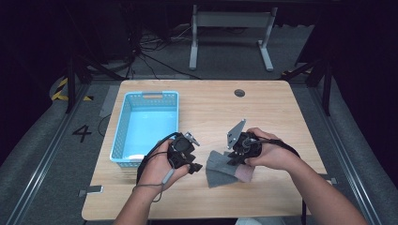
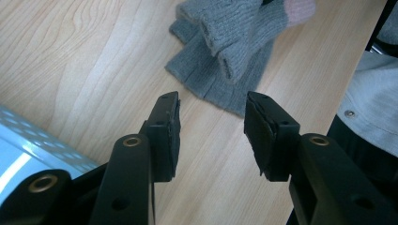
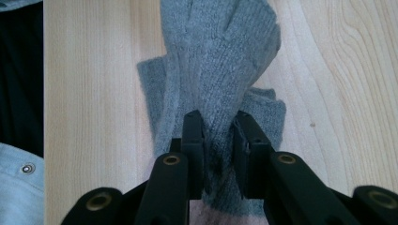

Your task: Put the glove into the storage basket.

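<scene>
Near front edge of table [image 1: 281, 103], right of middle: grey knit gloves [image 1: 220, 169], count uncertain, at least two layers stacked, one with pink tip [image 2: 300, 8]. Right gripper [image 3: 218, 126] clamped narrow on upper glove [image 3: 220, 61], fabric bunched between jaws, lower glove [image 3: 270, 115] flat on wood beneath. Left gripper [image 2: 211, 124] wide apart, holding nothing, hovering just beside gloves. One blue basket [image 1: 123, 123] along left edge, nothing visible inside. No readable labels on gloves or basket; floor left of table bears numeral "4" [image 1: 82, 133].
</scene>
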